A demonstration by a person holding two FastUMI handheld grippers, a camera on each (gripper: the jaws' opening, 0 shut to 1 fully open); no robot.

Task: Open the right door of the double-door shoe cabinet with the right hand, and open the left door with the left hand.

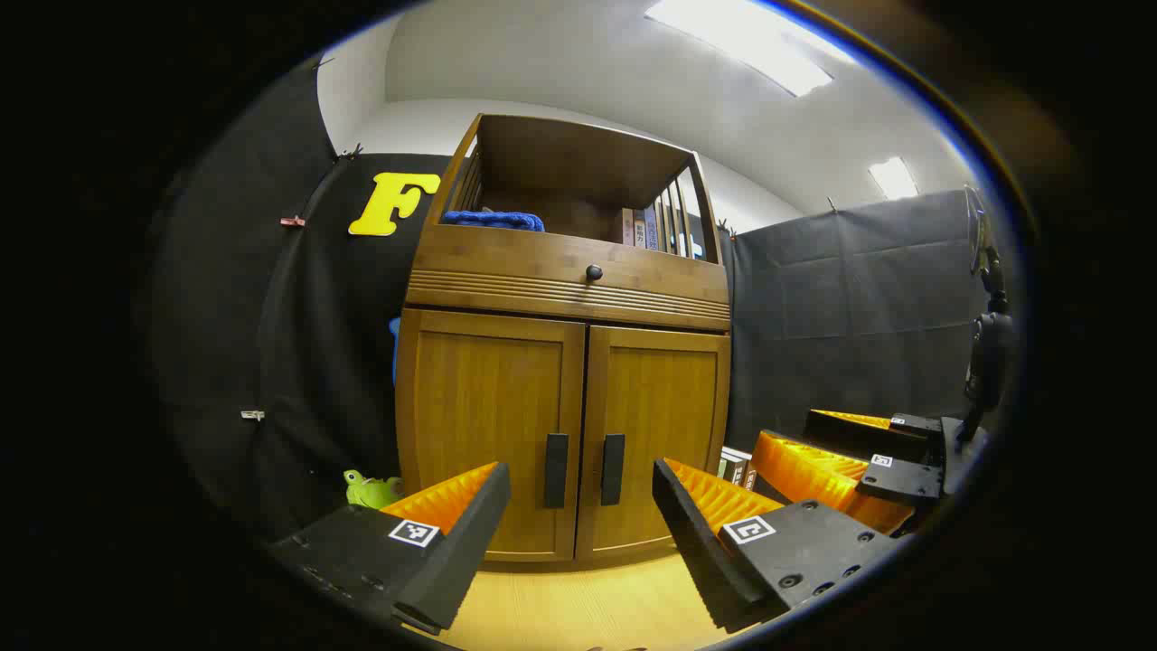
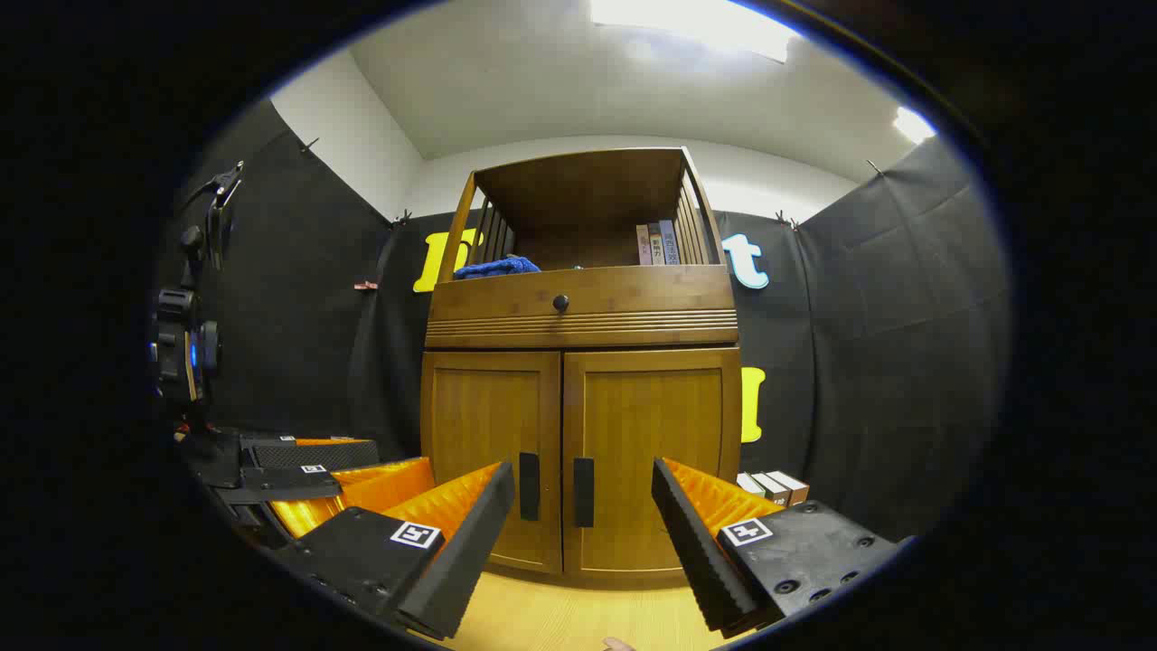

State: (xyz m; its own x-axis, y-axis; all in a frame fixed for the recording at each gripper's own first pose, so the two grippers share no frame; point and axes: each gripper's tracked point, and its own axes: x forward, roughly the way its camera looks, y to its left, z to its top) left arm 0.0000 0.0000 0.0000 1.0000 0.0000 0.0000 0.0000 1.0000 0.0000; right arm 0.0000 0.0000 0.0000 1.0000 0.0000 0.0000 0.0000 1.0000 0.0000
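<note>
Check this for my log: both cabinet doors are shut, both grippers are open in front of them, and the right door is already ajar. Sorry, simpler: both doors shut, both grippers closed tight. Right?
Not quite. Both doors, the left door and right door, are shut, but the grippers are open: the right gripper view shows the right gripper spread wide, and the left gripper view the left gripper likewise.

The double-door shoe cabinet [image 2: 578, 452] is seen head-on with the left door [image 2: 488, 452] and right door [image 2: 651, 452] both closed. The right gripper [image 2: 583, 533] is held spread before the handles [image 2: 584, 492], apart from them, with the left gripper [image 2: 307, 475] alongside.
</note>
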